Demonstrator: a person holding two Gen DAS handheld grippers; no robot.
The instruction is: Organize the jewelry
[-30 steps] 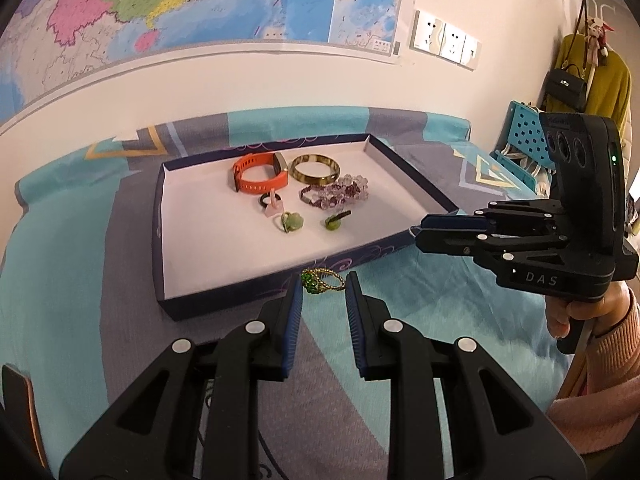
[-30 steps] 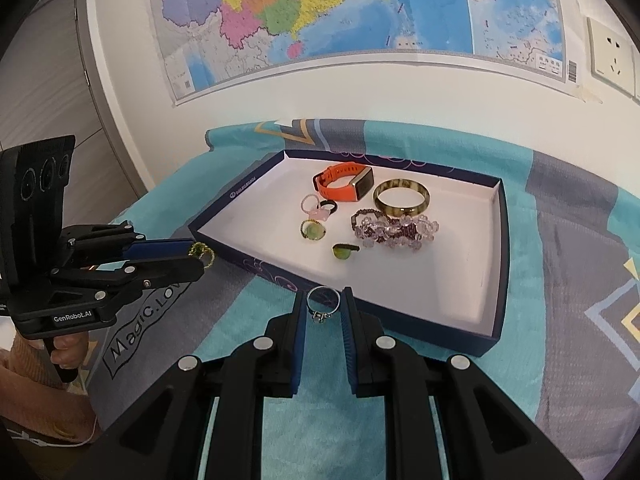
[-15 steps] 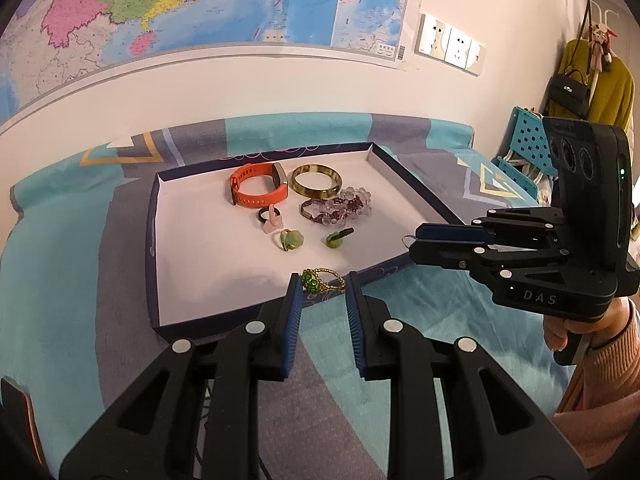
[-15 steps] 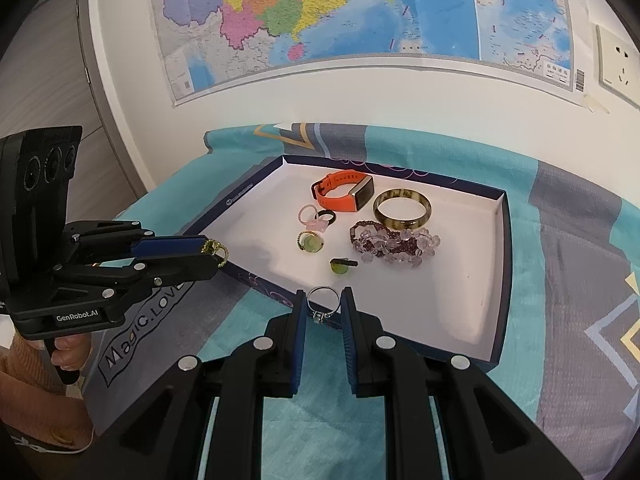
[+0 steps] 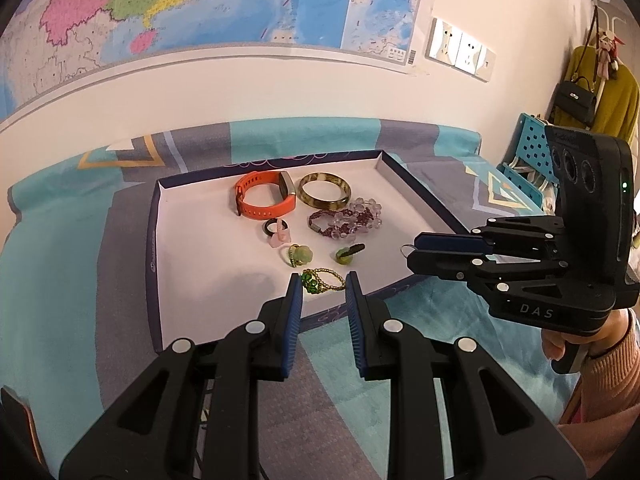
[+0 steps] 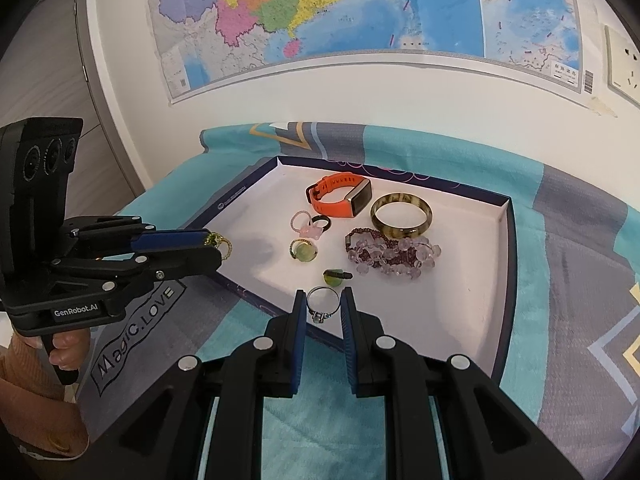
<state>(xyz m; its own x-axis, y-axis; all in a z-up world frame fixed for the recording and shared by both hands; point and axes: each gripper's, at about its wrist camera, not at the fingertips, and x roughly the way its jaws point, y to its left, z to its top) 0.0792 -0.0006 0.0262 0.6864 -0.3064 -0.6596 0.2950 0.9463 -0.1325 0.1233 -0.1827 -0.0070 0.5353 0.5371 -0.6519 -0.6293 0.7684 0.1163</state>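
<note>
Tongs on both hands have advanced over the tray [image 5: 154, 240]: left tongs [image 5: 322, 286] pinch a green beaded ring [image 5: 316, 281], right tongs [image 6: 322, 305] pinch a silver ring [image 6: 322, 304], both now ready for dropping beside the watch [image 5: 266, 199].

A gold ring with a green stone [image 5: 320, 280] is clamped between blue pads above the tray's near edge. A silver ring with a small clear stone [image 6: 322, 305] hangs pinched the same way, stone downward. In the white-lined navy tray [image 5: 156, 248] lie an orange fitness band [image 5: 264, 199], an amber bangle [image 5: 325, 196], a purple and clear bead bracelet [image 5: 347, 221], a pink ring touching a dark one [image 5: 276, 232], a pale green stone ring [image 5: 300, 255] and a small green piece [image 5: 347, 254], perhaps a stud.
</note>
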